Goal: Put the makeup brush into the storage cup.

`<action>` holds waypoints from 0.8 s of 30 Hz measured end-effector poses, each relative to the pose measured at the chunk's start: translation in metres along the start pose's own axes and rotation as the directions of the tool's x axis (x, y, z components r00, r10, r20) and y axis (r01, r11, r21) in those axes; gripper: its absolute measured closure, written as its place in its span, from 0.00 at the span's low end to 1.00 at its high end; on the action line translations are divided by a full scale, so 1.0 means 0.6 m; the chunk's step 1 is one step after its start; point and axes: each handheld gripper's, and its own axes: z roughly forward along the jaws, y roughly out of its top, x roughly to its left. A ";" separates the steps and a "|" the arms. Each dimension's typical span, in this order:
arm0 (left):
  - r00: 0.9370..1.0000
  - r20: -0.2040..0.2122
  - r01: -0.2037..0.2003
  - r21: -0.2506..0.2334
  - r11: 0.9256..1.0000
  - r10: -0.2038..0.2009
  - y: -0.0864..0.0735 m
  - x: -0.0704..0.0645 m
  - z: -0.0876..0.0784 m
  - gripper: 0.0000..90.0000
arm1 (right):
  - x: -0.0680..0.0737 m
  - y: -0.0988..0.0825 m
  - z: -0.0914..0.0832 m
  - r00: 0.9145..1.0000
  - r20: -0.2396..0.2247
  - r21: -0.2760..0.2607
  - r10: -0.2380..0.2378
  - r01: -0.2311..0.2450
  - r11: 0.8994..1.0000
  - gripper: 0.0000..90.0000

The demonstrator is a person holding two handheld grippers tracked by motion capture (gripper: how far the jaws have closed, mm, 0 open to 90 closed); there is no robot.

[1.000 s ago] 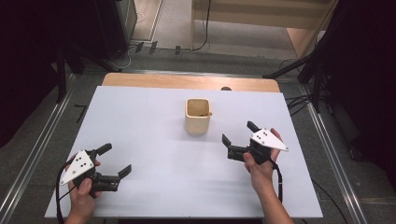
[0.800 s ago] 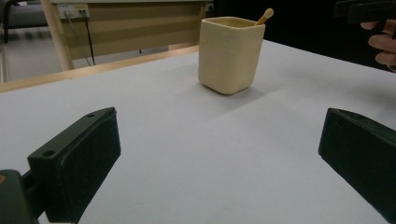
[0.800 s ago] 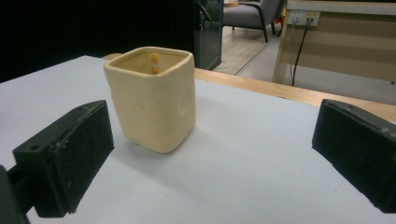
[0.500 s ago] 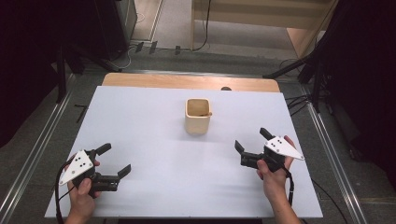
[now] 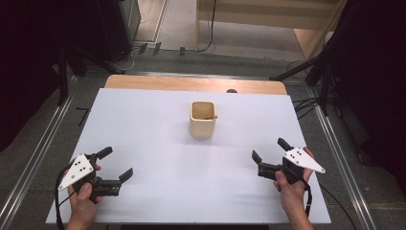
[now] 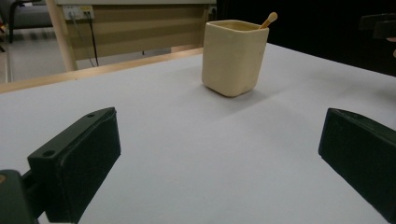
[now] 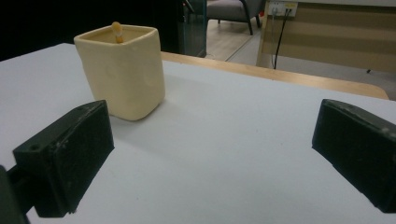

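resting low over the near right part of the table, the right gripper point(image 5: 268, 154) is held in the person's right hand point(image 5: 290, 188), its two black jaws spread wide apart with nothing between them. a grey three-cornered plate point(image 5: 302, 159) is carried on top of it. the left gripper point(image 5: 116, 163) is held in the left hand point(image 5: 82, 201) at the near left corner, jaws likewise wide apart and empty. both sets of jaws are pointed inward and away from the person, toward the middle of the table.

a cream-coloured, square-sided ceramic cup with rounded corners point(image 5: 203, 119) is seen upright on the white table sheet point(image 5: 158, 139), past the centre, well apart from both grippers and roughly between their lines of aim. a thin wooden stick with a rounded tip point(image 6: 269, 20) is leaned inside the cup, its end raised just above the rim; it is also noted in the right gripper view point(image 7: 116, 31). a strip of bare wooden tabletop edge point(image 5: 191, 84) is exposed beyond the far side of the sheet.
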 end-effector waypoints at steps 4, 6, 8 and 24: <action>1.000 -0.002 -0.002 -0.001 1.000 0.002 0.000 0.000 -0.001 0.00 | -0.004 -0.006 -0.008 1.000 0.004 0.010 -0.007 0.007 1.000 0.00; 1.000 -0.002 0.000 -0.001 1.000 0.000 0.000 0.000 -0.002 0.00 | -0.006 -0.008 -0.010 1.000 0.005 0.009 -0.006 0.006 1.000 0.00; 1.000 -0.004 0.002 -0.001 1.000 -0.002 0.000 0.001 -0.002 0.00 | -0.010 -0.013 -0.018 1.000 0.010 0.013 -0.006 0.006 1.000 0.00; 1.000 -0.004 0.000 -0.008 1.000 0.000 0.002 0.002 -0.004 0.00 | -0.026 -0.036 -0.065 0.999 0.035 0.017 0.006 -0.006 1.000 0.00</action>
